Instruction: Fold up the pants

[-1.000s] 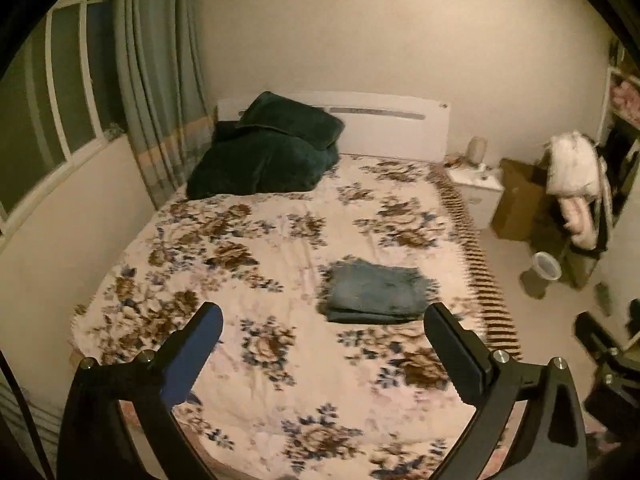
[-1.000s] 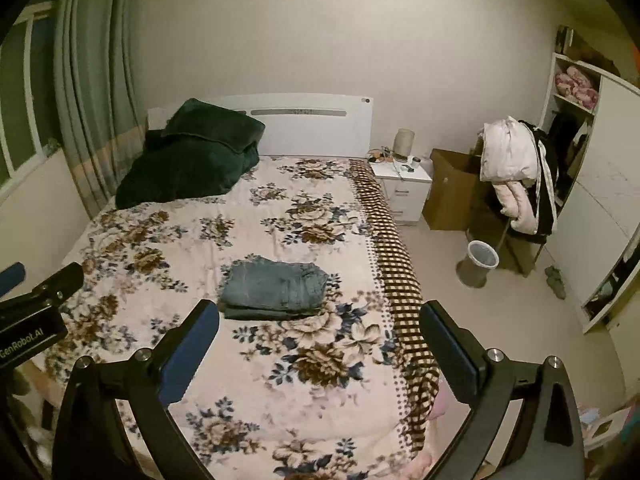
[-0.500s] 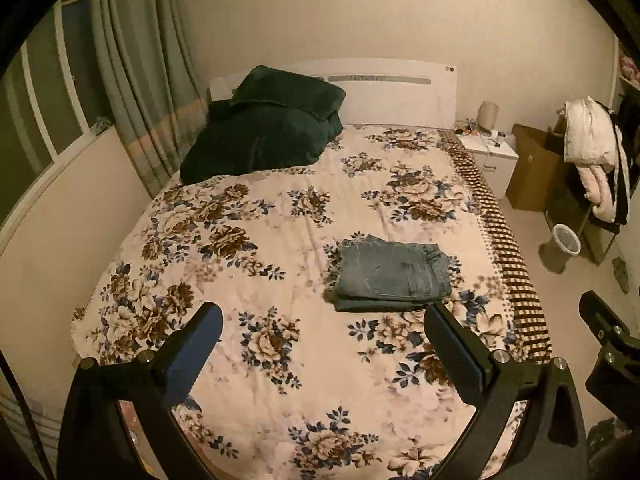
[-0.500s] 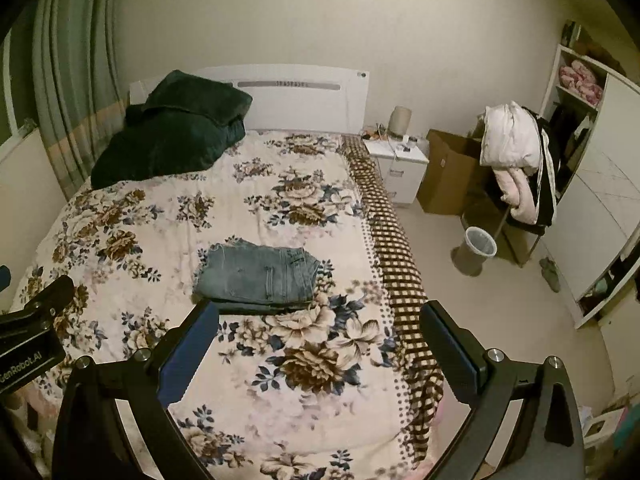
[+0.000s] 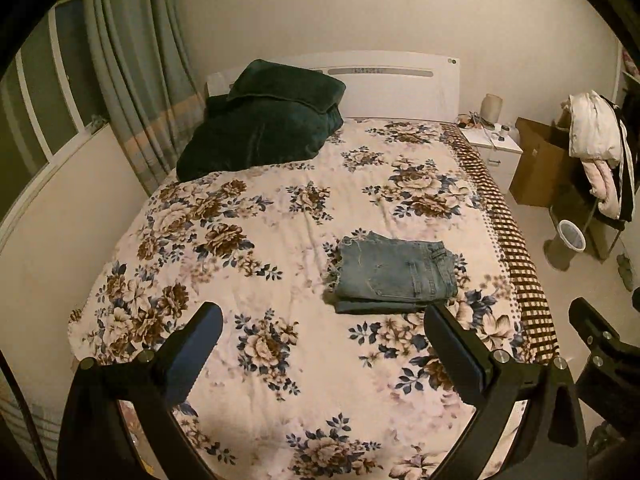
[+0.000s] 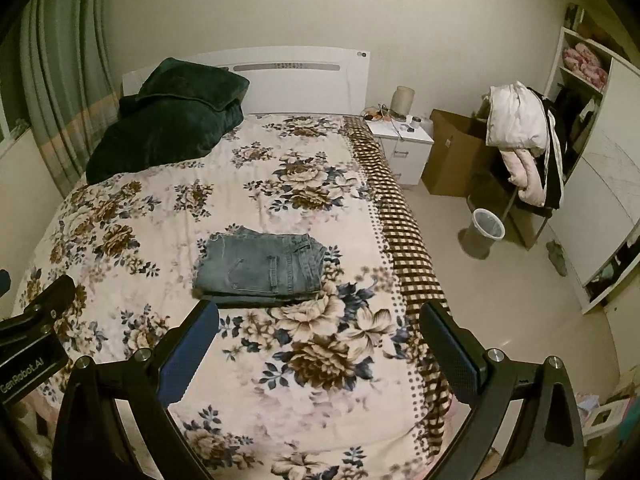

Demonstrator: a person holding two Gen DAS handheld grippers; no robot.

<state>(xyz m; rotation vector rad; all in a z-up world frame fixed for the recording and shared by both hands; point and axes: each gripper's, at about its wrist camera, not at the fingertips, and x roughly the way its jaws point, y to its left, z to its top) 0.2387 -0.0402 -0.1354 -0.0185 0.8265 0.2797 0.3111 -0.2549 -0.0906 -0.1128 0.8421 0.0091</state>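
Both the left gripper (image 5: 322, 344) and the right gripper (image 6: 320, 340) are spread wide, released and holding nothing, hovering side by side above the foot of the bed (image 5: 256, 264). The jeans (image 5: 394, 274) lie folded on the floral blanket, toward its right side. A dark green cushion (image 6: 168, 120) rests by the headboard.

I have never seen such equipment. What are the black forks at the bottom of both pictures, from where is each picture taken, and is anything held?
No robot is here. A person holds a two-finger gripper in each hand, and each has a camera looking forward along its fingers. One picture is from the left gripper, the other from the right gripper; the black forks are their fingers. Both are open and hold nothing. On the bed, with its flowered cover, lie folded jeans and dark green pillows. A small white cabinet stands beside the bed.
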